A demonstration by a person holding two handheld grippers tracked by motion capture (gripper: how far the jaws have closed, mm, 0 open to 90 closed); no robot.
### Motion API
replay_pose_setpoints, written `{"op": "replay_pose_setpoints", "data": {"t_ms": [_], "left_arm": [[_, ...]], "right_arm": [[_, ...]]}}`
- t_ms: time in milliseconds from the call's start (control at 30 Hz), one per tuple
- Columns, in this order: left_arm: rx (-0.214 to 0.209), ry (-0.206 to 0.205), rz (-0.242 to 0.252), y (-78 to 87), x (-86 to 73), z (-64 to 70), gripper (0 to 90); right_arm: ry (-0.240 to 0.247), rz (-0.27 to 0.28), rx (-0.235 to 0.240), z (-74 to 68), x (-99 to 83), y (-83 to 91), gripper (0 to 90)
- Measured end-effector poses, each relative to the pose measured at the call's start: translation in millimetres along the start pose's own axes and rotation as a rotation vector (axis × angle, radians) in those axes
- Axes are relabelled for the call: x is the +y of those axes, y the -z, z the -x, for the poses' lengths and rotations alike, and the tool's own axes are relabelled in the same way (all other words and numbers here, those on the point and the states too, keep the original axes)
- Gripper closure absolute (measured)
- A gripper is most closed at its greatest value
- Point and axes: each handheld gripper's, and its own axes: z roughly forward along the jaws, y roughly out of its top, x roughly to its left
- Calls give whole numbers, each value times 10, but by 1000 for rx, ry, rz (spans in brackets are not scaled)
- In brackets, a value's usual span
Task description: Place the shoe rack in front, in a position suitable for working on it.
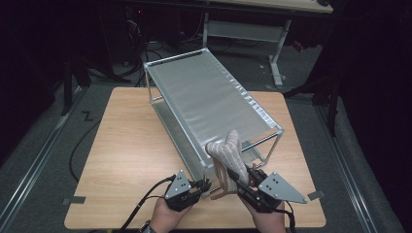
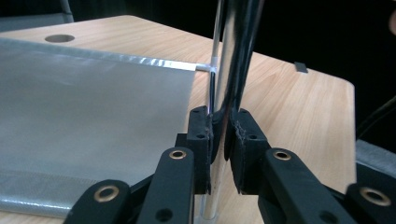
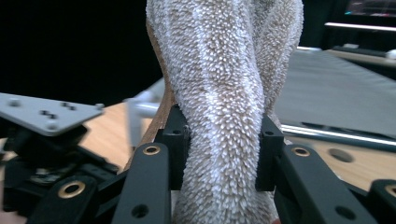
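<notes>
A silver two-shelf metal rack (image 1: 209,97) stands at an angle on the wooden table (image 1: 131,145). My left gripper (image 1: 206,184) is shut on the rack's near corner post (image 2: 233,60), low down, with the jaws pinching it from both sides (image 2: 223,140). My right gripper (image 1: 243,179) is shut on a fuzzy beige slipper (image 1: 228,155) with a tan sole edge. It holds the slipper upright by its middle (image 3: 223,140), toe up, just in front of the rack's near end. The slipper (image 3: 224,93) hides most of what lies beyond the jaws.
The rack's lower shelf (image 2: 93,107) spreads to the left of the held post. The left gripper's grey plate (image 3: 42,112) sits close beside the right gripper. A desk frame (image 1: 277,43) and cables stand on the floor beyond the table.
</notes>
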Motion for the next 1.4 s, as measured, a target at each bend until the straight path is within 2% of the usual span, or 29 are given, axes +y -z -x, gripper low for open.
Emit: {"op": "replay_pose_setpoints", "data": {"t_ms": [33,100,233,533,800,833,867,900,933,967,1000,1033,1133,1167,1200,1233,1267,1333,1400], "left_arm": [[0,0,0,0,0,0,797],[7,-17,0,-10,4,8,801],[11,-26,-1,-5,1,11,805],[12,-19,8,41,-29,13,806],[-8,4,12,86,-55,19,800],[-8,4,12,86,-55,19,800],[-14,2,7,95,-55,25,800],[-14,2,7,95,-55,25,800],[-14,1,7,98,-56,30,800],[-17,3,8,101,-57,33,799],[-18,4,7,103,-57,34,799],[-21,4,7,107,-59,37,799],[-26,4,-1,121,-56,36,798],[-26,4,-1,121,-56,36,796],[-33,14,-6,130,-54,27,793],[-33,14,-6,130,-54,27,789],[-43,70,11,122,-64,40,762],[-42,88,6,120,-92,27,688],[-49,78,5,128,-120,24,765]], "right_arm": [[0,0,0,0,0,0,659],[4,-8,30,-63,-27,-24,661],[-1,-24,22,-87,-63,-66,666],[-8,-36,-55,43,-104,-34,669],[-81,-19,-194,471,-173,112,667],[-81,-19,-194,471,-173,112,667],[-97,-15,-239,594,-196,157,666],[-105,-17,-259,649,-210,180,666],[-105,-17,-259,649,-210,180,666],[-124,-18,-298,766,-247,226,665],[-124,-18,-298,766,-247,226,665],[-139,-20,-331,850,-275,265,664],[-155,-22,-377,936,-299,315,662],[-155,-22,-377,936,-299,315,662],[-156,-25,-407,973,-311,343,659],[-156,-25,-407,973,-311,343,659],[-148,-30,-420,973,-319,345,658],[-146,-32,-401,935,-316,325,658],[-129,-33,-367,867,-298,294,658]]}}
